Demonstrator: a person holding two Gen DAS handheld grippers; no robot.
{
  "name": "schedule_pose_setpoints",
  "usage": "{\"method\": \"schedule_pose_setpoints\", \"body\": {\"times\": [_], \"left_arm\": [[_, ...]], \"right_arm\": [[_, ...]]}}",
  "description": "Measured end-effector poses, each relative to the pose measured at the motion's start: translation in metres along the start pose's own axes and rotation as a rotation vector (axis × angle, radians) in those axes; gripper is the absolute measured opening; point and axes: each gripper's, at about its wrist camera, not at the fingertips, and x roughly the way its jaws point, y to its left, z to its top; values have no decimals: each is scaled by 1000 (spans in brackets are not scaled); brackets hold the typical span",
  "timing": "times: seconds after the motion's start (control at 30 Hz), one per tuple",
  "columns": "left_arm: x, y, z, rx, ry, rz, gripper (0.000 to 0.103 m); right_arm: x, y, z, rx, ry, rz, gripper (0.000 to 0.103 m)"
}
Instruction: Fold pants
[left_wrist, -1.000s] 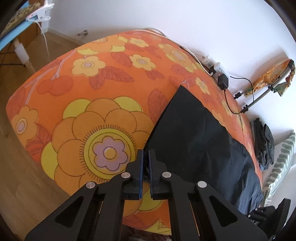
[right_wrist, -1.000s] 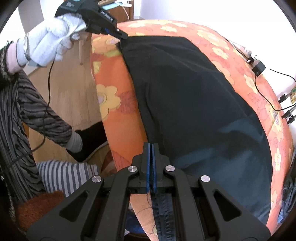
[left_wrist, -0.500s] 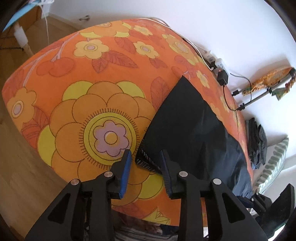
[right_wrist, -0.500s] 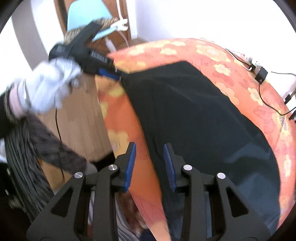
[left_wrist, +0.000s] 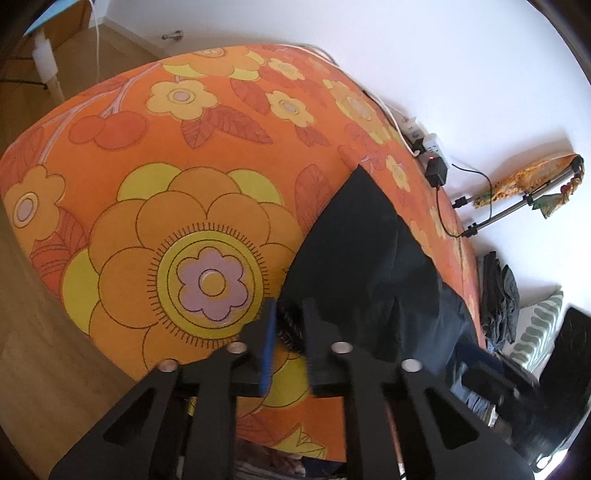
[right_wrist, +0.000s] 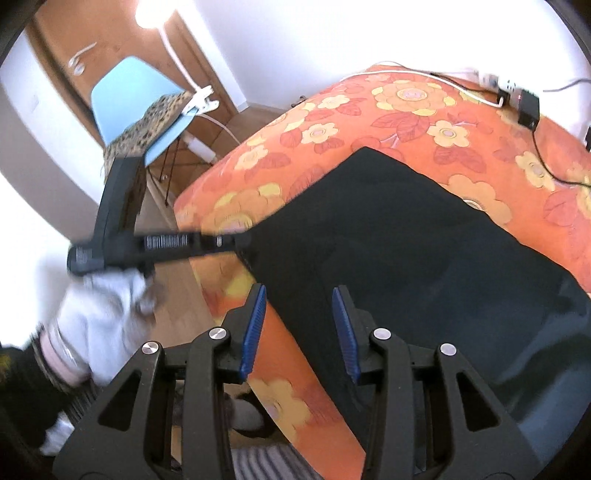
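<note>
L gripper (left_wrist: 288, 325) jaws just closing, pinching ribbed corner of pants (left_wrist: 369, 266). R gripper (right_wrist: 299, 325) jaws just opening, spread, nothing pinched; pants edge lying under and ahead of them. Pants lying flat, looking already doubled, on floral bed (left_wrist: 166, 166). Judging mid-task: further fold(s) remaining, R needing fresh grip.

My left gripper (left_wrist: 288, 325) sits at the near corner of the pants (left_wrist: 369, 266), which lie on the bed (left_wrist: 147, 147); my right gripper (right_wrist: 299, 325) hangs above their edge.
</note>
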Motion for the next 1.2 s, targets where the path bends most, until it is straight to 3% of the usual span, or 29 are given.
{"method": "schedule_pose_setpoints", "body": {"times": [0.17,0.43,0.63,0.77,0.83,0.9,0.97,1.07,1.2], "left_arm": [[-2,-13,0,42,-8,-32,7],[0,-15,-2,58,-2,-49,7],[-1,-13,-4,63,-1,-56,7],[1,-12,-5,70,4,-57,8],[0,-13,-5,80,2,-54,8],[-1,-14,-5,87,-3,-46,8],[-3,-18,-7,119,-14,-14,8],[-8,-28,-13,193,-44,60,14],[-8,-32,-20,234,-43,81,20]], "right_arm": [[24,-1,33,113,43,60,48],[89,6,66,222,151,65,51],[130,13,76,251,231,69,51],[150,22,78,220,280,15,51],[152,28,81,187,288,-29,47],[154,31,83,160,295,-80,23],[154,32,83,145,299,-82,5],[154,27,80,173,295,-60,5],[152,26,78,176,287,-48,4]]}}
